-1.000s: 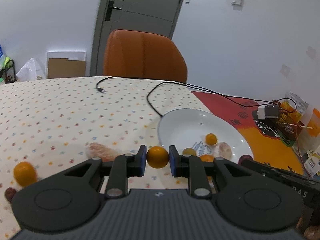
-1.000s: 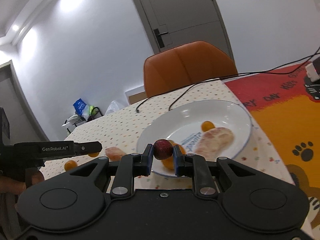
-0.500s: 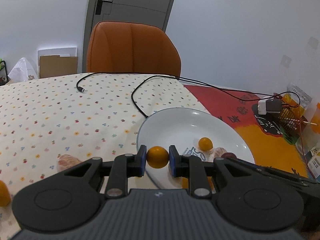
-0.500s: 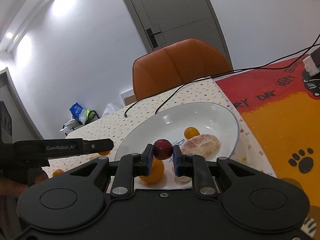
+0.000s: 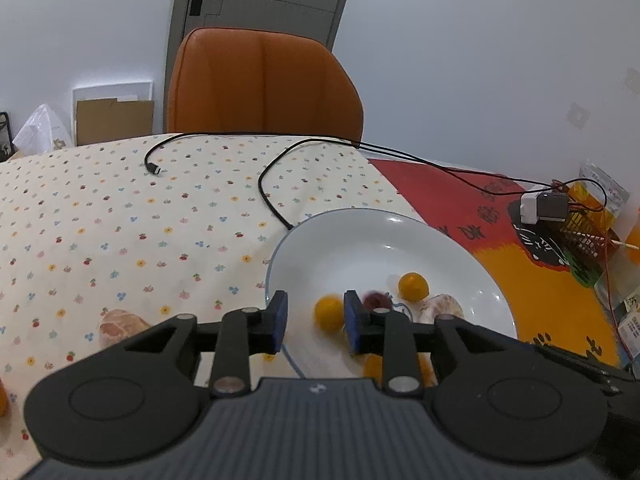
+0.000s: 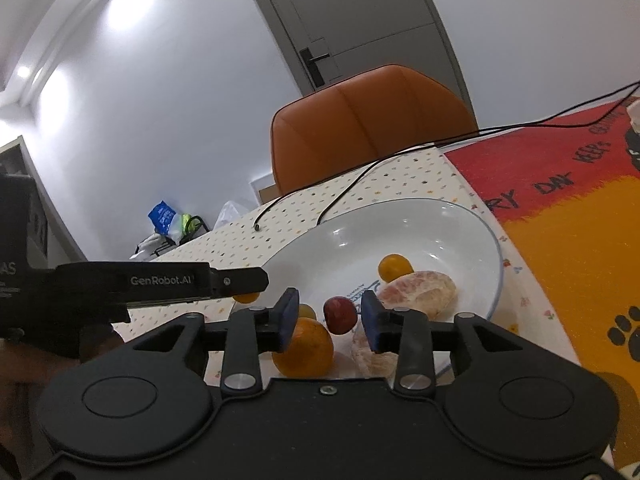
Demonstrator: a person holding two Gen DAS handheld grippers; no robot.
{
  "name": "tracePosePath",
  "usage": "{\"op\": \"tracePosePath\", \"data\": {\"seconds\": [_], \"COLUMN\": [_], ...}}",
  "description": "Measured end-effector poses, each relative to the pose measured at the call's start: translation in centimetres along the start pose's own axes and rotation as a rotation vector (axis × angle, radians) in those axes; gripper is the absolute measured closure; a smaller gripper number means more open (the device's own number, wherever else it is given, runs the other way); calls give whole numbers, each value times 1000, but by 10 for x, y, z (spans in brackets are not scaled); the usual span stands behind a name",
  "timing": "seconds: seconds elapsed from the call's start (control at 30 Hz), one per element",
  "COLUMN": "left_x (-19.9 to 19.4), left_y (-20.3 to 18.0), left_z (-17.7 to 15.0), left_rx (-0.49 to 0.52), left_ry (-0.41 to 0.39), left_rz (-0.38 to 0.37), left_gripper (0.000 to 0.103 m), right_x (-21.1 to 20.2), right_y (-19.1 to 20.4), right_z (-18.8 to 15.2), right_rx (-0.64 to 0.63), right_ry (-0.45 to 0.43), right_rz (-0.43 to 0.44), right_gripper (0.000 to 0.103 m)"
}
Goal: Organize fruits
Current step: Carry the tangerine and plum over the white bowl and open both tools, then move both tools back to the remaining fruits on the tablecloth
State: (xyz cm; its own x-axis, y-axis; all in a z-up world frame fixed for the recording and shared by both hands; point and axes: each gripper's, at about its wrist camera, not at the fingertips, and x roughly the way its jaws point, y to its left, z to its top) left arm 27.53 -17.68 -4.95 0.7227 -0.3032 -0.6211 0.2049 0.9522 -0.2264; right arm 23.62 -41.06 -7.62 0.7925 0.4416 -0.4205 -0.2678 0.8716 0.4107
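Observation:
The white plate (image 5: 360, 240) lies right in front of both grippers. My left gripper (image 5: 315, 312) is opening; a small orange fruit (image 5: 329, 314), blurred, sits loose between its blue pads over the plate. My right gripper (image 6: 329, 314) is opening too, and a dark red fruit (image 6: 340, 315) hangs free between its pads, touching neither. On the plate (image 6: 400, 232) lie a small orange fruit (image 6: 395, 266), a peeled citrus piece (image 6: 420, 292), a bigger orange (image 6: 304, 346) and another peeled piece (image 6: 370, 354). The left gripper's finger (image 6: 224, 280) reaches in from the left.
A peeled citrus piece (image 5: 120, 326) and an orange (image 5: 2, 398) lie on the dotted tablecloth left of the plate. Black cables (image 5: 272, 200) run across the cloth past the plate's far rim. An orange chair (image 5: 260, 84) stands behind; a charger (image 5: 542, 206) sits on the red-orange mat.
Both grippers came in over the plate. Each was shut on its fruit; now the jaws have parted and the orange and dark red fruits are loose between them.

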Motion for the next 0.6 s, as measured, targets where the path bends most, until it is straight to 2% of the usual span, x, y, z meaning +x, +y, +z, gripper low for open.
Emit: {"op": "tracePosePath", "data": {"seconds": [0.3,0.43,0.6], "left_x": [-19,-28,-44], "left_y": [8,15,26], "left_z": [-4,-6,-10], "left_rx": [-4,-7,-22], "left_ry": [-25,-32,-62], "left_rz": [13,46,102], "left_gripper": [53,45,21], "right_x": [-4,-9,-19], "right_y": [2,4,8], "right_z": [-4,-4,-8], "right_rx": [-5,2,-5], "right_ry": [7,3,-24], "right_rz": [-26,-58,-110], "right_gripper": [60,59,45]}}
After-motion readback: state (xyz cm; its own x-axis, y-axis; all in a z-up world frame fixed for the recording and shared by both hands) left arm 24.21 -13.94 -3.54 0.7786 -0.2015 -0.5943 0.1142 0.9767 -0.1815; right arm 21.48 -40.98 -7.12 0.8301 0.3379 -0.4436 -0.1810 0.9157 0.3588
